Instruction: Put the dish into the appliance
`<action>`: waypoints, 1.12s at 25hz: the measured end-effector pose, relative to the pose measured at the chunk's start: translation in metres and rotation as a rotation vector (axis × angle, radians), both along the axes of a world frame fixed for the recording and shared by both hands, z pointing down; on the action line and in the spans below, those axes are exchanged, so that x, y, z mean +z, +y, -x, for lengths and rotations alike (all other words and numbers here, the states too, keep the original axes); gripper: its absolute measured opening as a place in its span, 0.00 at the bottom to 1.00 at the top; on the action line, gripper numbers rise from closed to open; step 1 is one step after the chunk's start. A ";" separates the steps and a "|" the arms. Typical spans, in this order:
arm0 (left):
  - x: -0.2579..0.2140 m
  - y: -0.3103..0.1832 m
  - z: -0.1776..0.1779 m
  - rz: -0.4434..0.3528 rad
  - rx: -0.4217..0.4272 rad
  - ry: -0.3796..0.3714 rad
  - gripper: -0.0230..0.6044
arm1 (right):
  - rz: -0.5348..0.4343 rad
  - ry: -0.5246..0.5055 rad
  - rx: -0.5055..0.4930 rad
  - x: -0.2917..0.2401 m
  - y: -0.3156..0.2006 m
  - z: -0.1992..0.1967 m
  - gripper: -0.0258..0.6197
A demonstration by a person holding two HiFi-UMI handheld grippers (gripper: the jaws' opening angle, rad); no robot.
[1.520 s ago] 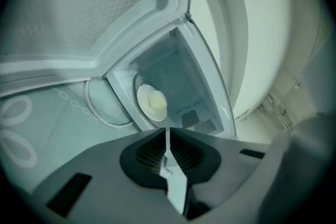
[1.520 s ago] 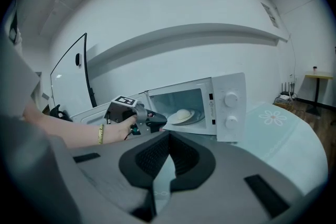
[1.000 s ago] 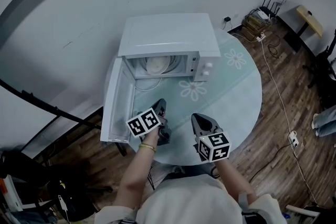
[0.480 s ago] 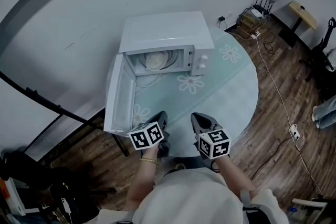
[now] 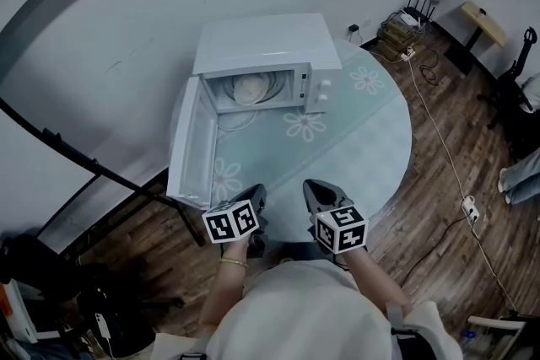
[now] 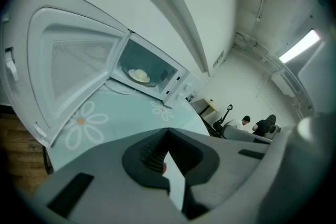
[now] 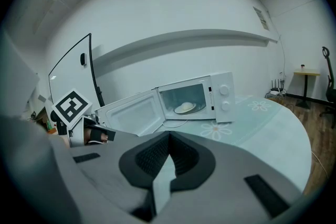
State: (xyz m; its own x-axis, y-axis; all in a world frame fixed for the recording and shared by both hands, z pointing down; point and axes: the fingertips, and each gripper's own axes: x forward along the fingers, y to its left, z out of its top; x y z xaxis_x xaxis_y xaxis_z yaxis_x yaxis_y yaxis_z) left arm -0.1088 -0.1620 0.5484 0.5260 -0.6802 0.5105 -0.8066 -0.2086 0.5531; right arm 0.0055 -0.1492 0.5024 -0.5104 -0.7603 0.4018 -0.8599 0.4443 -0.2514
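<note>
Dish (image 5: 250,88) in microwave (image 5: 261,42), on table (image 5: 363,139)

**What I can't make out**

From my head view, the microwave (image 5: 261,55) roof hides the back of the dish (image 5: 251,88); only its front curve shows. The clutter (image 5: 405,28) at upper right is too small to name. My torso (image 5: 295,316) covers the table's (image 5: 371,147) near edge at bottom centre. In my left gripper view, two people (image 6: 244,123) at right are tiny.
</note>
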 end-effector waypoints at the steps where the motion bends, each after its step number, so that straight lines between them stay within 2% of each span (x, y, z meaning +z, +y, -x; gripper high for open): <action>1: 0.002 0.003 0.002 0.005 -0.002 -0.003 0.06 | 0.000 0.001 -0.004 0.000 0.002 0.002 0.05; 6: 0.005 0.009 0.004 0.017 0.007 0.027 0.06 | 0.008 -0.002 -0.019 0.002 0.007 0.008 0.05; 28: -0.003 0.006 0.002 0.007 0.024 0.048 0.06 | 0.003 0.013 -0.034 -0.002 0.010 0.015 0.05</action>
